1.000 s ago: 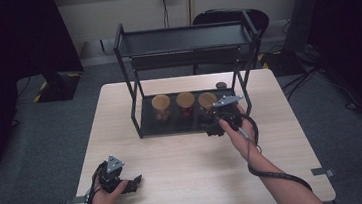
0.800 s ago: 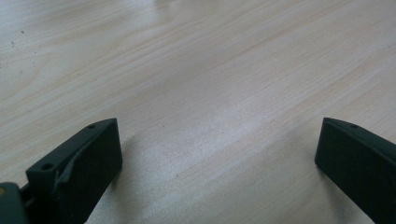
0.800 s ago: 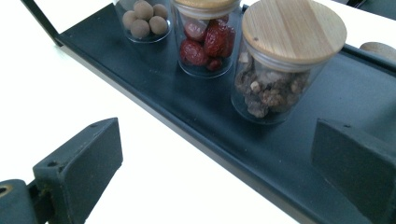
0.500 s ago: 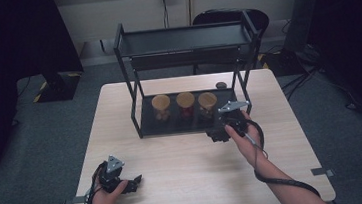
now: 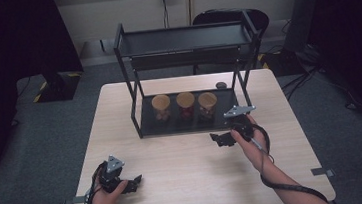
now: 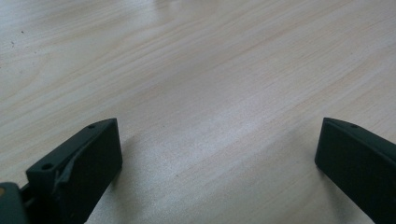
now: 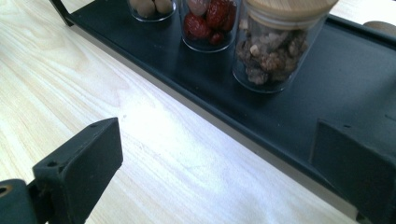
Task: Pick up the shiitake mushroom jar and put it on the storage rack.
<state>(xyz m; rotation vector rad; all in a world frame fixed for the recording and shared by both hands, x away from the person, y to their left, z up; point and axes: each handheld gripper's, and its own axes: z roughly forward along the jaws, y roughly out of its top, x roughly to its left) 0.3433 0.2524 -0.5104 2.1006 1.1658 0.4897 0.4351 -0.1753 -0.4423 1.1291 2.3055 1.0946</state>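
The right gripper view shows jar contents up close: nuts (image 7: 274, 56), red fruit (image 7: 208, 21) and pale pieces (image 7: 149, 6) on the rack's black tray (image 7: 187, 70). In the high view three jars (image 5: 185, 105) sit mid-frame under the rack (image 5: 183, 41). The right gripper (image 5: 221, 140), jaws wide and empty, is just below the tray edge. The left gripper (image 5: 132, 183), wide apart and empty, rests at lower left on bare table (image 5: 185, 172). Grey floor surrounds it.

Black right gripper (image 5: 221, 139) and left gripper (image 5: 133, 181), each topped by a grey three-cornered plate, black cables trailing along bare forearms
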